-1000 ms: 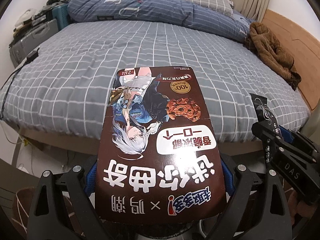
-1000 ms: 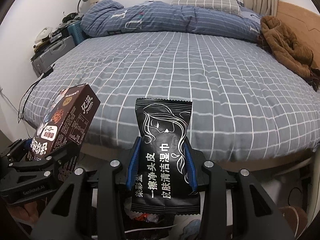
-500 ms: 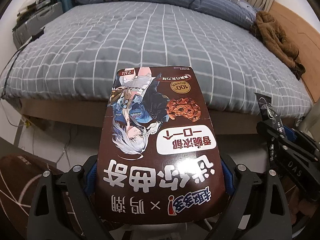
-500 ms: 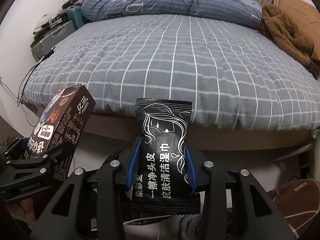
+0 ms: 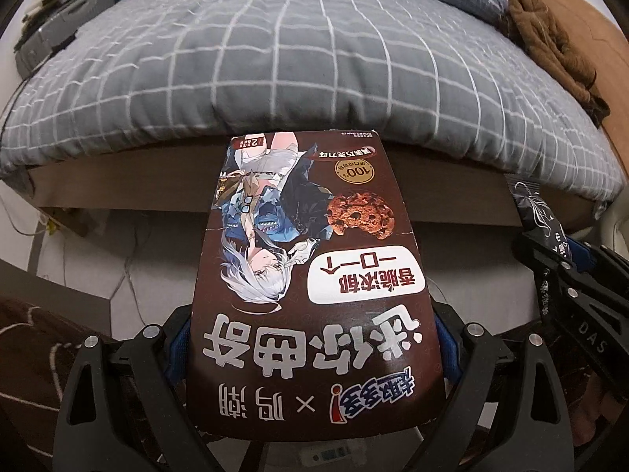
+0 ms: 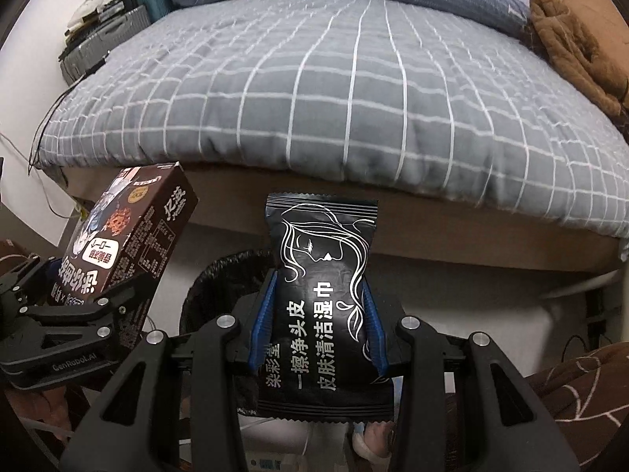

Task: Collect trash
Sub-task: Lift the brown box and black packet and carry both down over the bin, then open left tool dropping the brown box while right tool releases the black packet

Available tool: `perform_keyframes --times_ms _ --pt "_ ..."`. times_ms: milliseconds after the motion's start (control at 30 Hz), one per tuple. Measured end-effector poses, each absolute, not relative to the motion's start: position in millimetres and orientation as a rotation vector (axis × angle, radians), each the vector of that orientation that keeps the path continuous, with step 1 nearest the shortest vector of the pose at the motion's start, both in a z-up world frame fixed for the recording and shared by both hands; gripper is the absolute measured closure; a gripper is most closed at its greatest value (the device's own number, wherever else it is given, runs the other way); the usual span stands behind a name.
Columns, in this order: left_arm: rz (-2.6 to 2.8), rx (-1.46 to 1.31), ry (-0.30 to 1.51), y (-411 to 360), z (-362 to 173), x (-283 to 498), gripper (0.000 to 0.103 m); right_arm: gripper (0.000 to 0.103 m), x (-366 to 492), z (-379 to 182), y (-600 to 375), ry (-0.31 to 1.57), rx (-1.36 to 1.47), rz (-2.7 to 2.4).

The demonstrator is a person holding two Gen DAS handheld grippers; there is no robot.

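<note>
Both wrist cams sit low at the bed's (image 5: 314,59) foot, angled downward, side by side. Each catches the other's gripper, and both share the checked bedding.

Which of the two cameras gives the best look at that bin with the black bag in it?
The right wrist view. There the bin with its black liner shows on the floor before the bed, partly hidden behind the black wipes packet and the cookie box. In the left wrist view no bin can be seen; the cookie box fills the middle.
</note>
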State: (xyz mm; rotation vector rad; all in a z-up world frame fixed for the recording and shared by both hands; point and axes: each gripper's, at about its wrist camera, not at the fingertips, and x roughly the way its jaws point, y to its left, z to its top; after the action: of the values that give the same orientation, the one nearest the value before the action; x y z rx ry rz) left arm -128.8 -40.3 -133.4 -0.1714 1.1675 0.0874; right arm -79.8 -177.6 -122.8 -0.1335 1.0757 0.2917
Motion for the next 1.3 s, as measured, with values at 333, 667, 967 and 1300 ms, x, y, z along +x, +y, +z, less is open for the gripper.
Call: perform_keyframes --times_ms 333,667,967,1300 --pt "0.026 -0.139 1.221 -57 -154 -114 0.014 0.064 -75 -134 -198 1.110 -0.108 0.240" --pt "0.024 -0.150 1.218 -33 -168 -109 0.006 0.064 -73 -147 -190 1.153 -0.114 0.238" --pt "0.104 -0.157 1.208 11 -182 -122 0.006 0.064 -71 -160 -149 1.193 -0.134 0.317" --pt "0.193 -0.215 1.193 57 -188 -137 0.006 0.064 -80 -176 -105 1.225 -0.204 0.389"
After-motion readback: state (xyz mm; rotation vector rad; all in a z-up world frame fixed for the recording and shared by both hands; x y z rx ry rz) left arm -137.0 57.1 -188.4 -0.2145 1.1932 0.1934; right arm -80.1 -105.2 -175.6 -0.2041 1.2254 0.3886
